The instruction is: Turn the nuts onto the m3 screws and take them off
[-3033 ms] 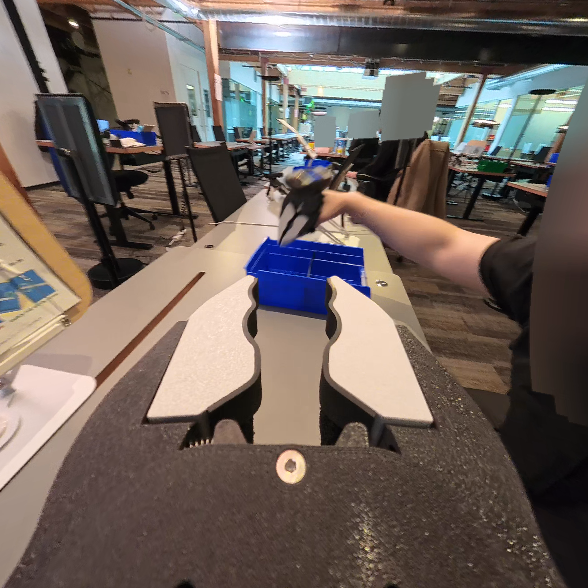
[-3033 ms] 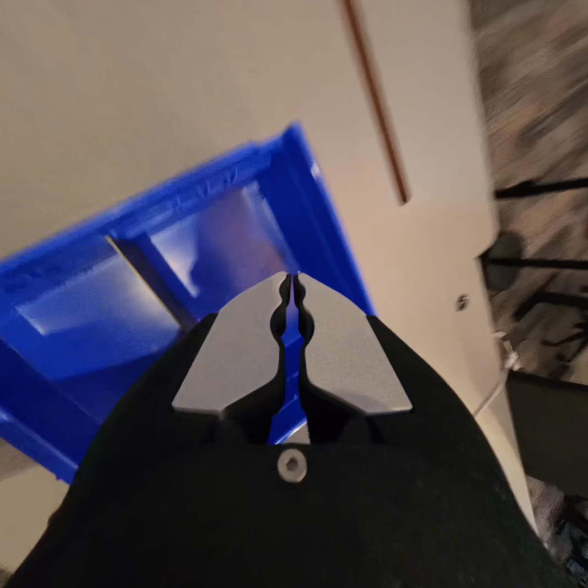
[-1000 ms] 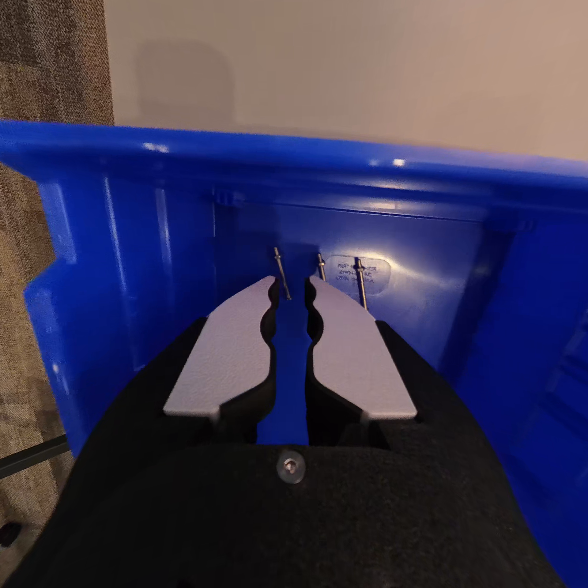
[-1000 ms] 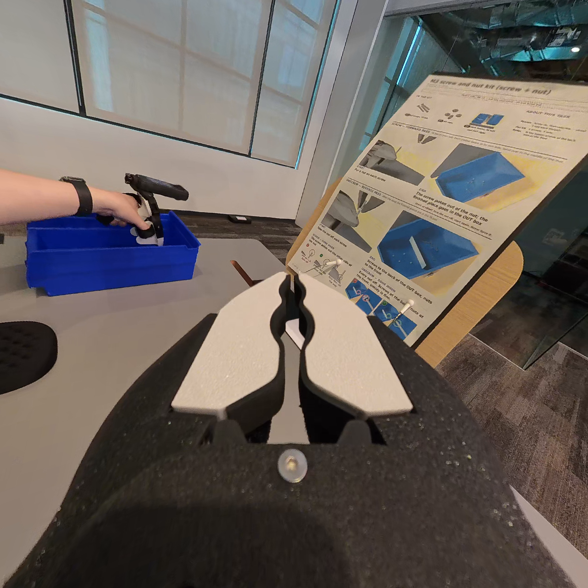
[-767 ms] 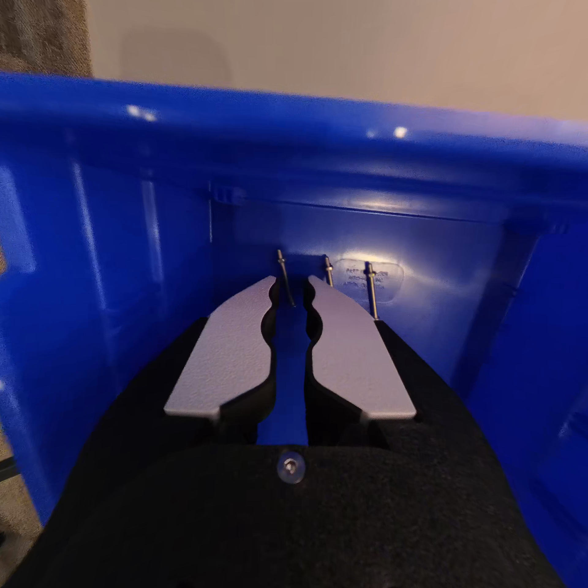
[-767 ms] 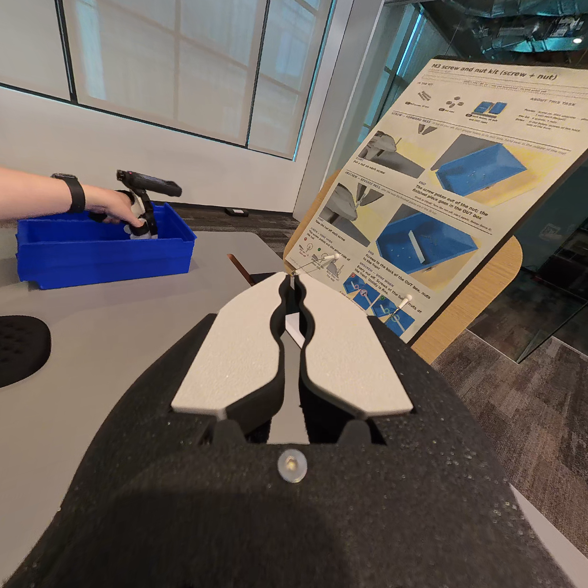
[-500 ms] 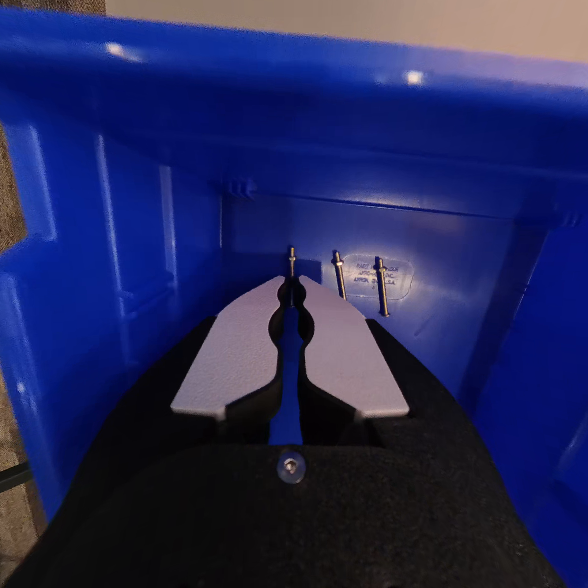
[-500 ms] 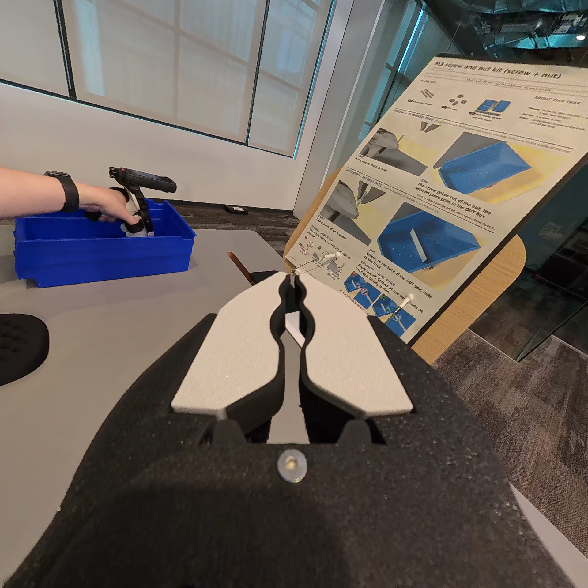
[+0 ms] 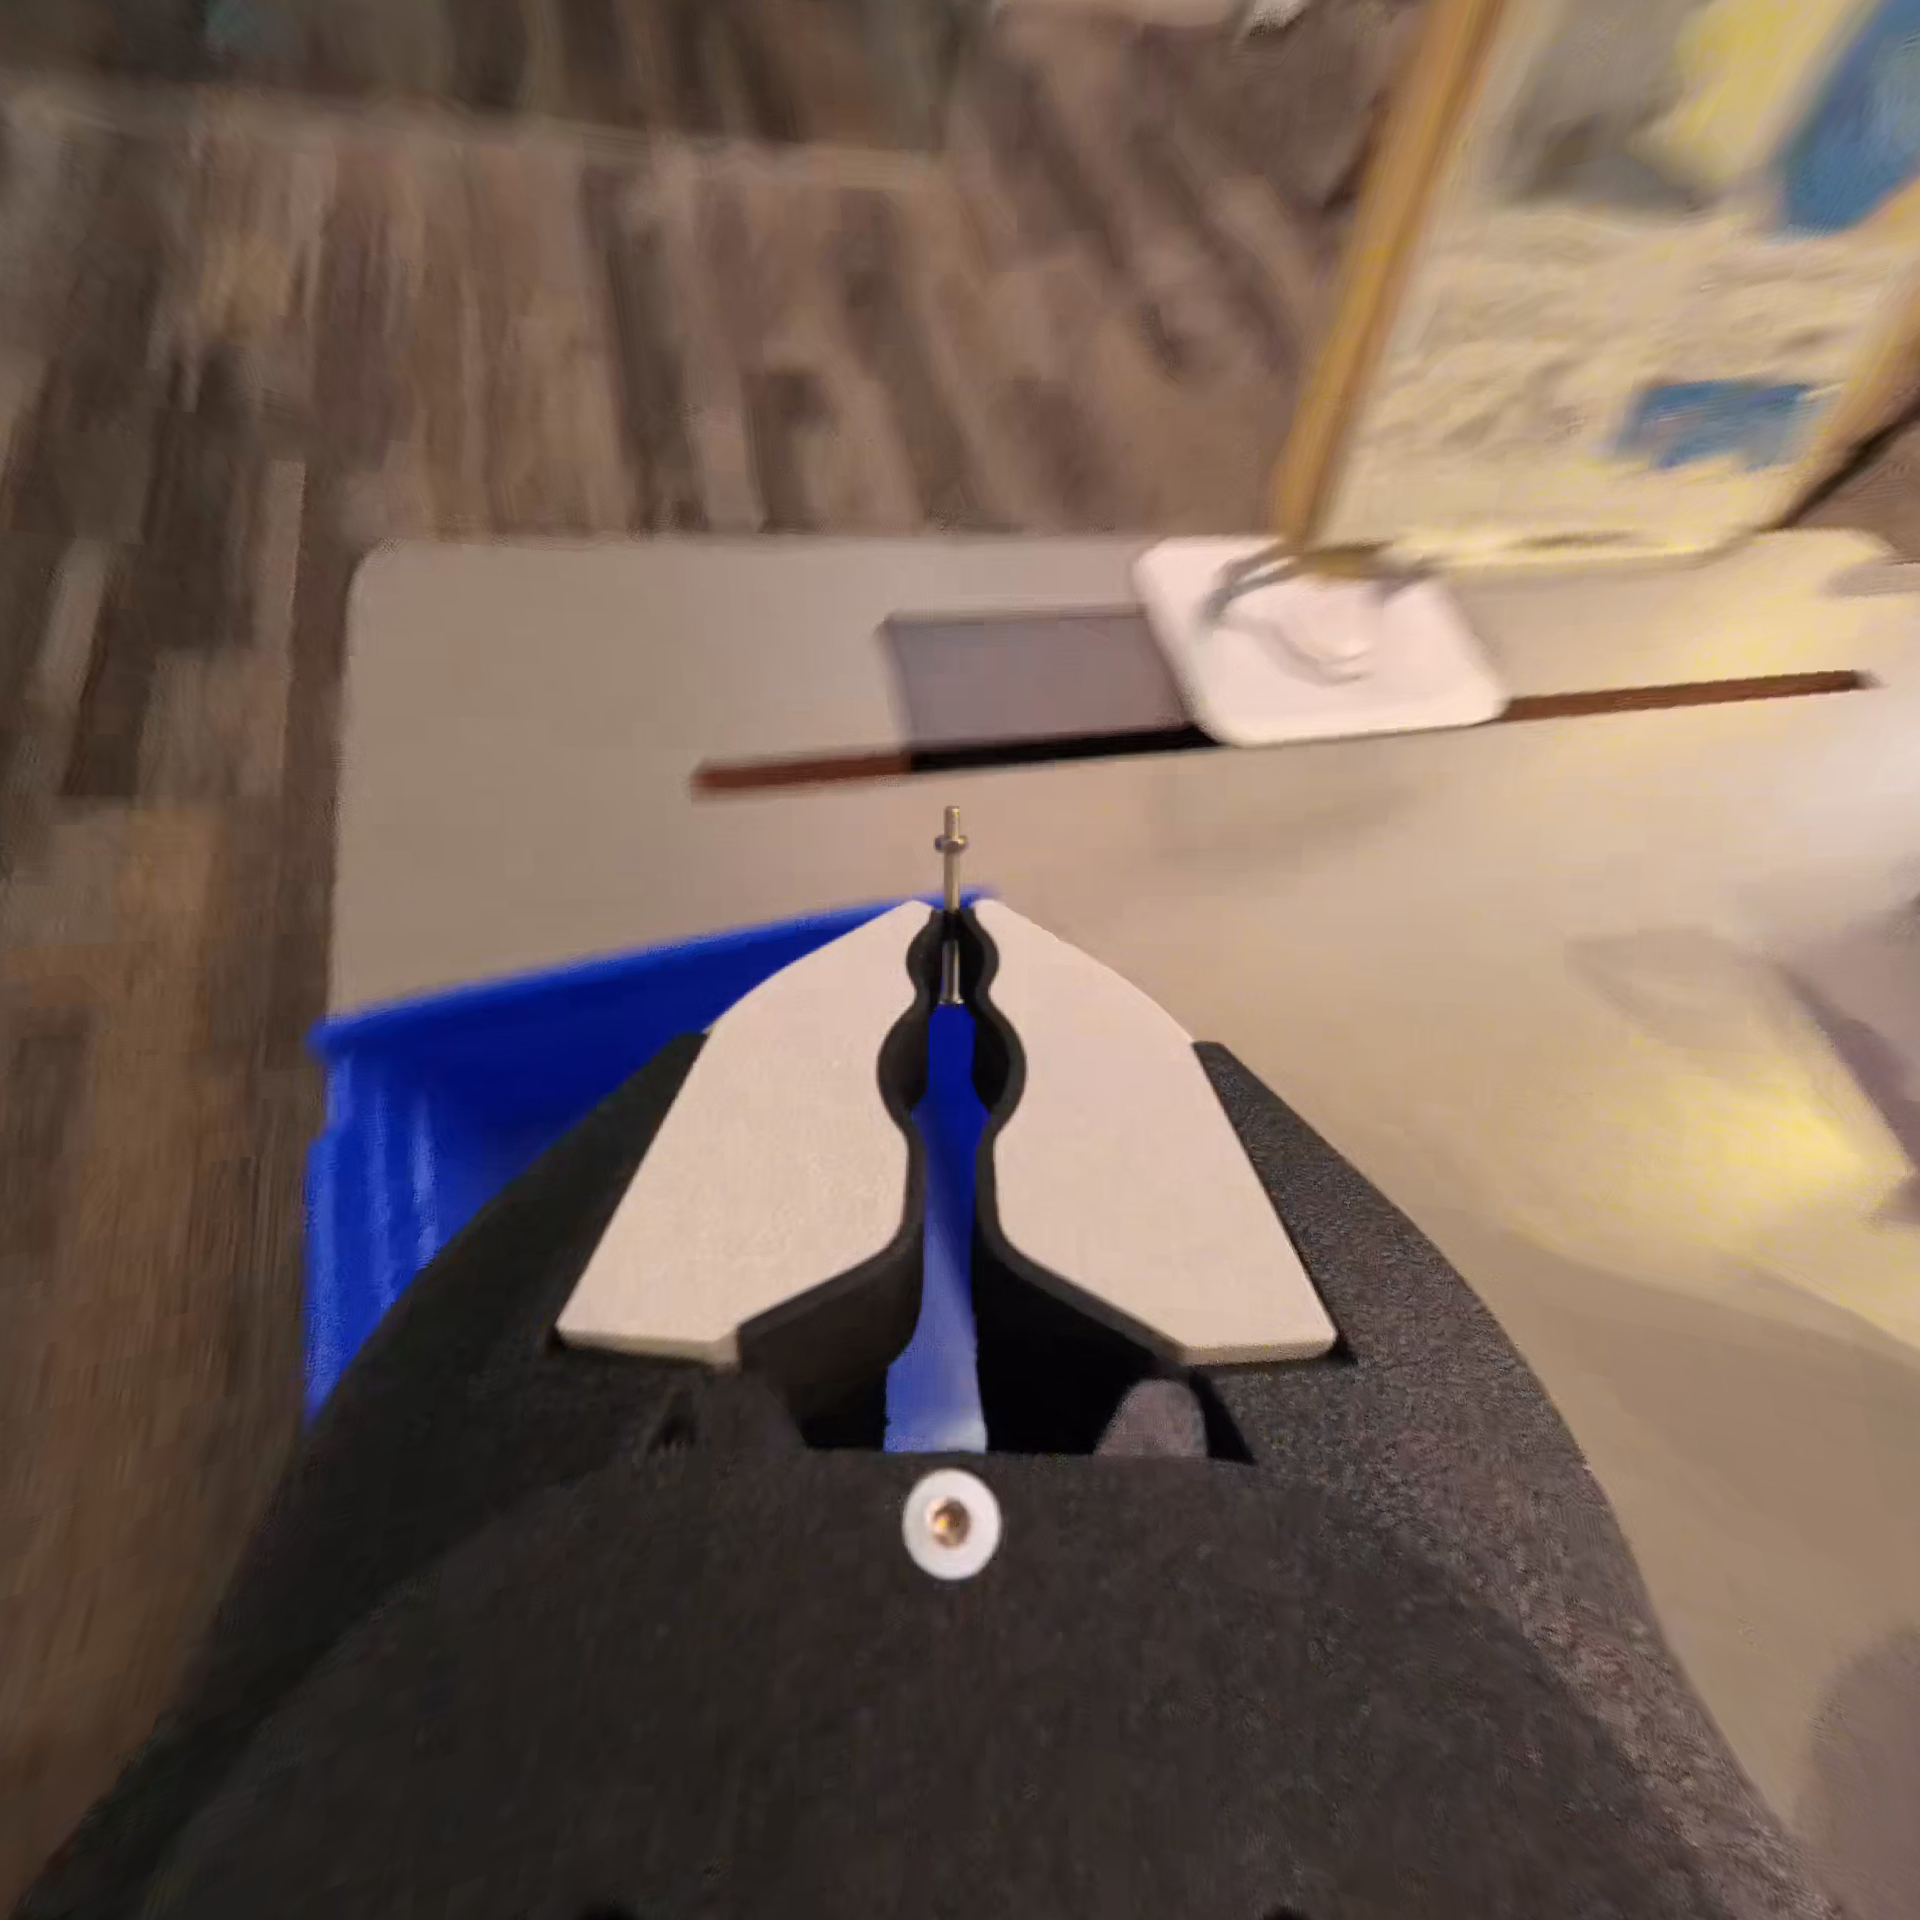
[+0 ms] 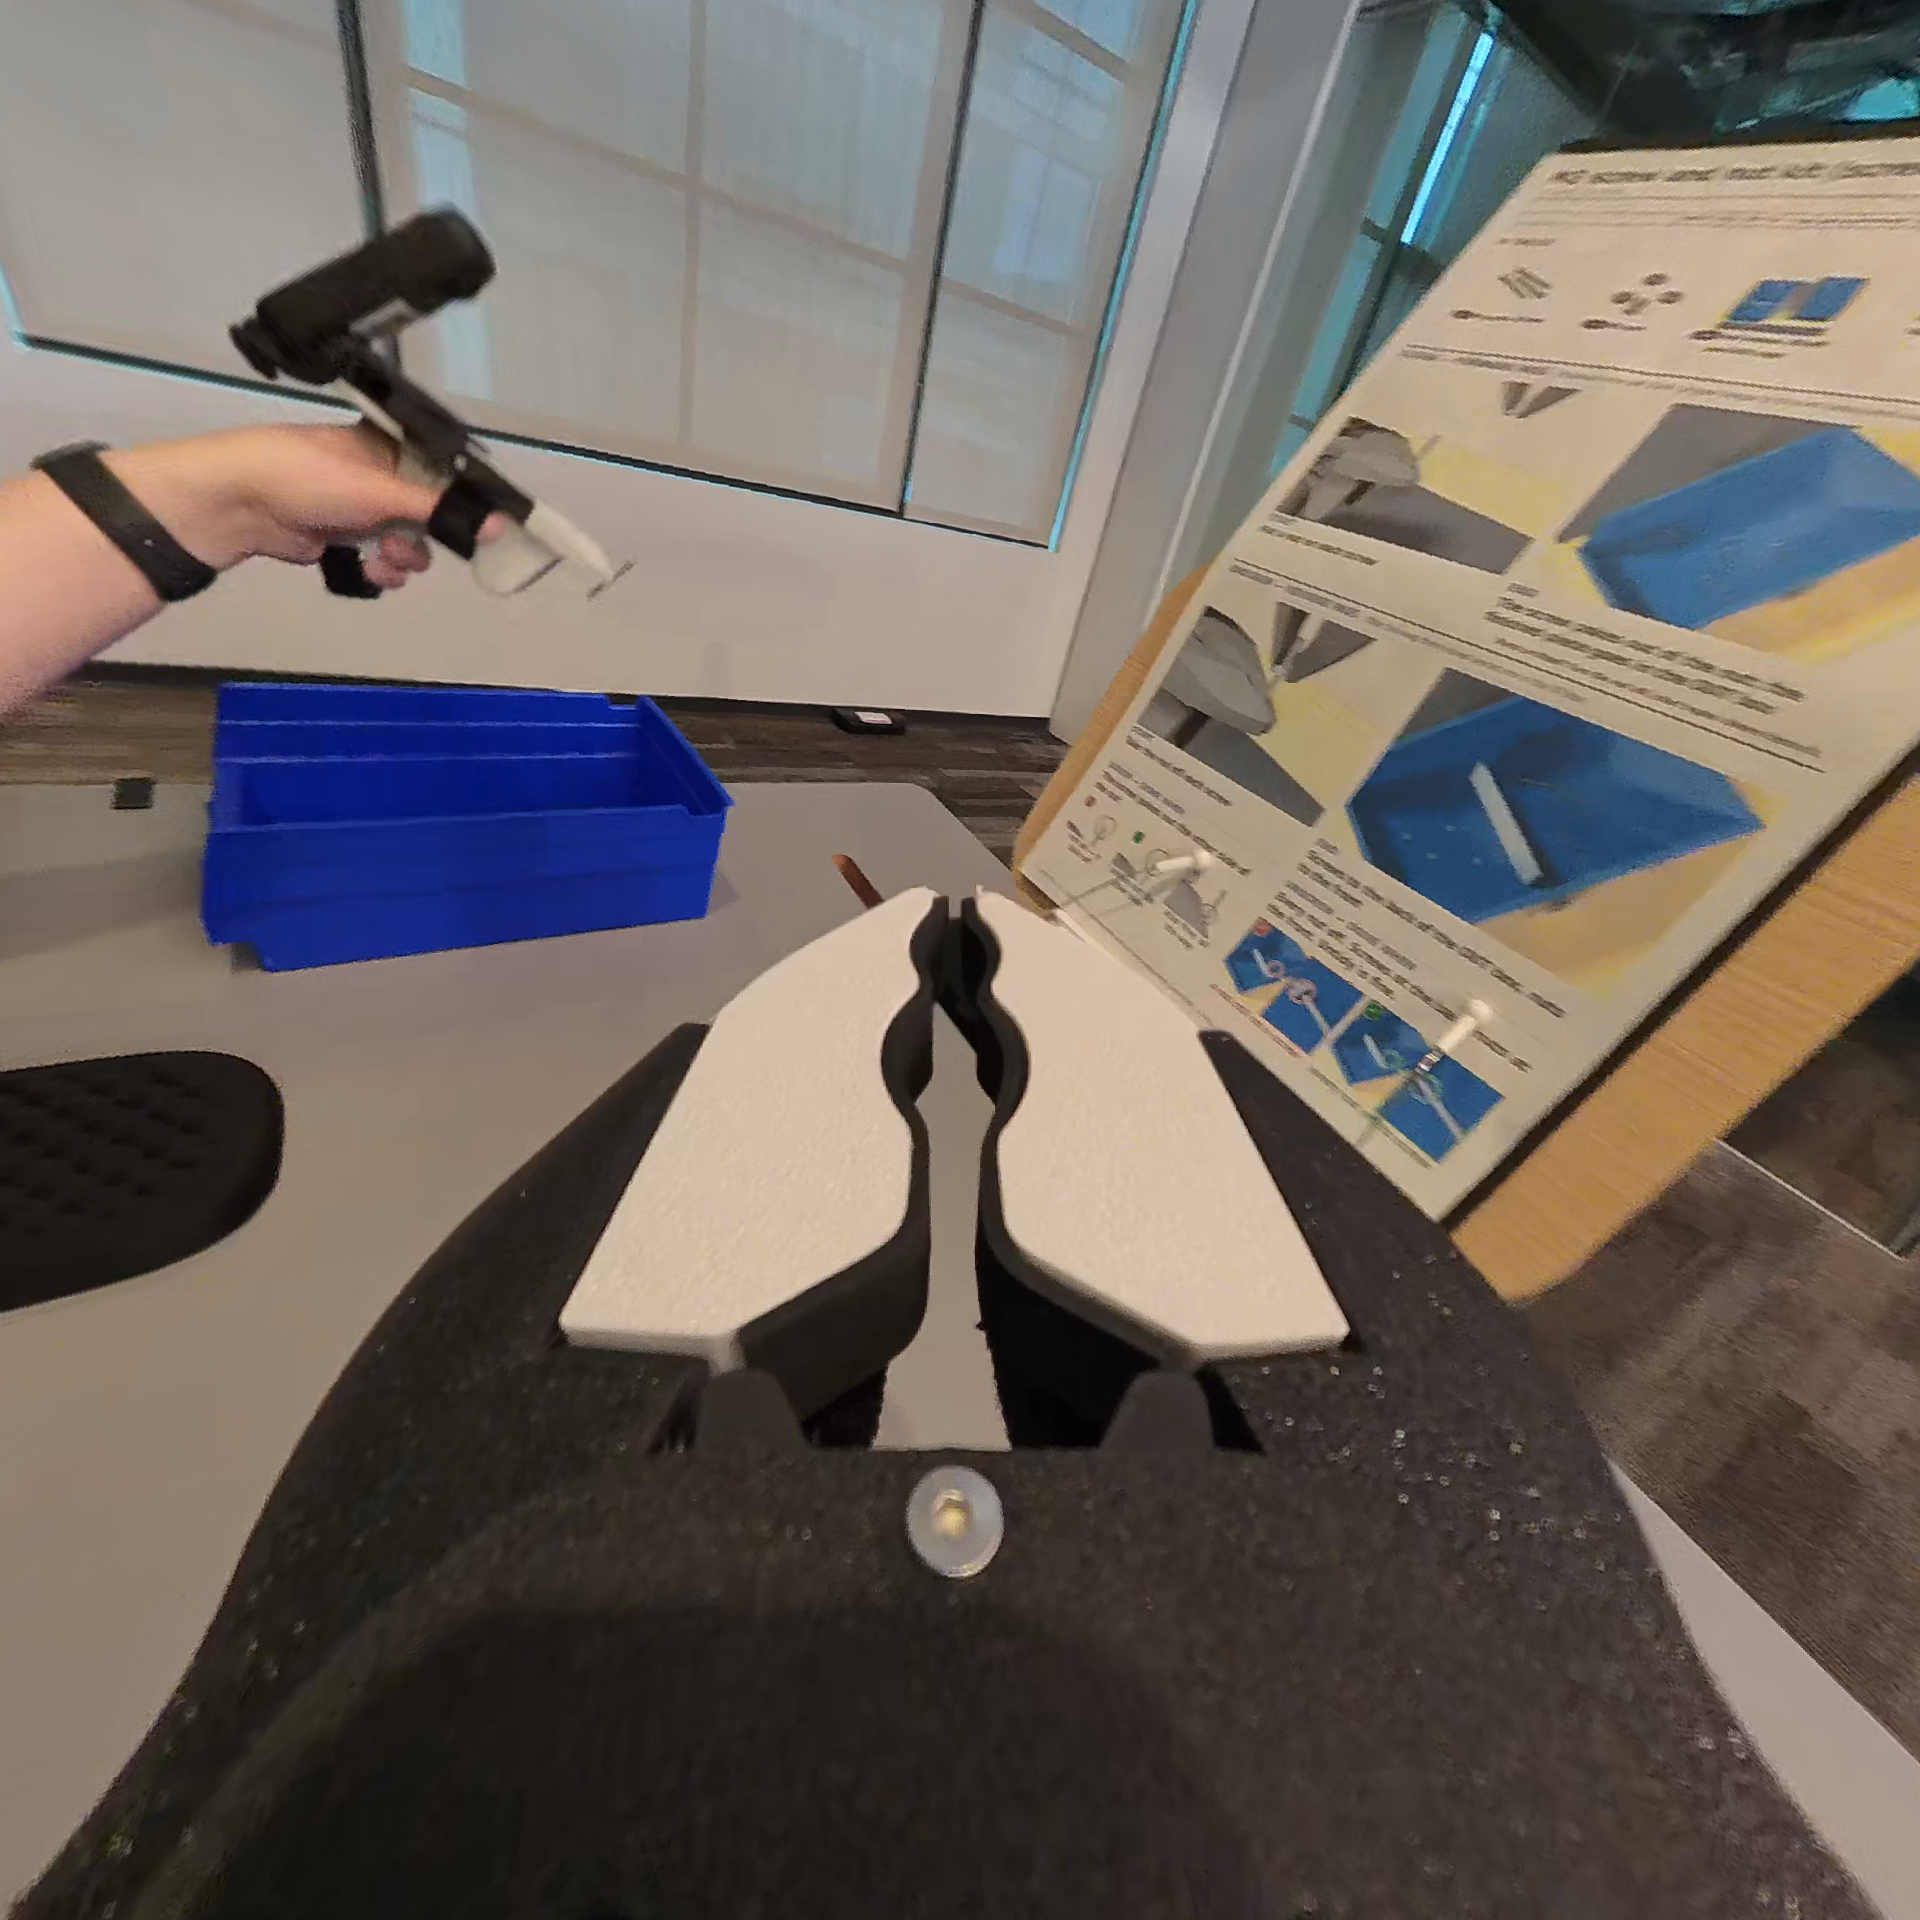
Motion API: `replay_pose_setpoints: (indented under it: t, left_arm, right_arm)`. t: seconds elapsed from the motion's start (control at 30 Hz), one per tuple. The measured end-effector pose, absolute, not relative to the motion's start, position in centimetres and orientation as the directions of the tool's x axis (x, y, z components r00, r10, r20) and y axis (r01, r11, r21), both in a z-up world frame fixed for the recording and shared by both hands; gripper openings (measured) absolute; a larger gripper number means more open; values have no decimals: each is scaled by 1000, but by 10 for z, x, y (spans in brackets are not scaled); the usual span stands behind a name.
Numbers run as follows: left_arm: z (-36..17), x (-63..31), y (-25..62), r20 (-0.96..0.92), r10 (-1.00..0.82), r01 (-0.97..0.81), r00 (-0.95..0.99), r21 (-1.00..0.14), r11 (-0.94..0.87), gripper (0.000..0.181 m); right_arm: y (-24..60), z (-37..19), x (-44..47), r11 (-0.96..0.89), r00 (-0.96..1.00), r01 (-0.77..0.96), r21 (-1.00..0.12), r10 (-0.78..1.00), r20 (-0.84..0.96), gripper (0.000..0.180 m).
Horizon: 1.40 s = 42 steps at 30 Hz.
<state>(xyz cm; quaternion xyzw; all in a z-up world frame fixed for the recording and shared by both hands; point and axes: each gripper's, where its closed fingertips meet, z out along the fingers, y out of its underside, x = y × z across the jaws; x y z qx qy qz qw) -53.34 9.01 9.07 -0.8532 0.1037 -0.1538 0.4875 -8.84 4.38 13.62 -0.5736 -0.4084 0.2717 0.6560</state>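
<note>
Steel glints at the tip of the left gripper, whose jaws are clenched on a thin screw pointing straight out ahead, a small collar, perhaps a nut, near its far end. Seen from the right wrist view, that gripper is held in the air above and beyond the blue bin, which sits on the grey table beside the propped instruction board. The right gripper waits low over the table, its jaws pressed together; whether it pinches a nut cannot be told. By the look of it, one screw is out of the bin and all the turning is yet to come.
</note>
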Motion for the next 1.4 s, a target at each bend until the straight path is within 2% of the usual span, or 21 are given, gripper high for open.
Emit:
replay_pose_setpoints:
  t: [0.1,0.23,0.37,0.5,0.6,0.7,0.9,1.03,1.4]
  left_arm:
    - [157,-447,68,125,-525,-53,842,-949,-310,2]
    - [210,-337,32,25,-716,-44,697,-996,-77,2]
    - [216,-241,-5,36,-873,23,486,-999,-29,2]
    - [198,-185,-28,60,-938,78,341,-996,-35,2]
    - [191,-170,-39,77,-964,132,256,-990,-44,2]
    - [185,-164,-44,47,-974,89,224,-996,-28,2]
    - [176,-158,-56,31,-987,61,157,-998,-22,2]
    - [167,-153,-57,56,-990,39,127,-998,-51,2]
    - [168,-152,-62,54,-993,44,104,-998,-49,2]
  right_arm:
    - [38,137,-104,204,475,98,-974,851,226,1]
    - [25,147,-110,245,463,89,-965,848,258,1]
    - [10,162,-106,271,464,69,-960,843,271,2]
    - [-13,184,-99,306,457,-5,-952,847,270,3]
    - [-35,204,-101,279,375,-154,-948,904,205,6]
    - [-49,208,-112,198,252,-236,-951,958,137,13]
    - [-47,188,-144,173,169,-167,-971,975,144,16]
    - [-54,188,-154,189,128,-197,-962,978,166,13]
    - [-54,181,-161,74,61,-192,-979,996,63,14]
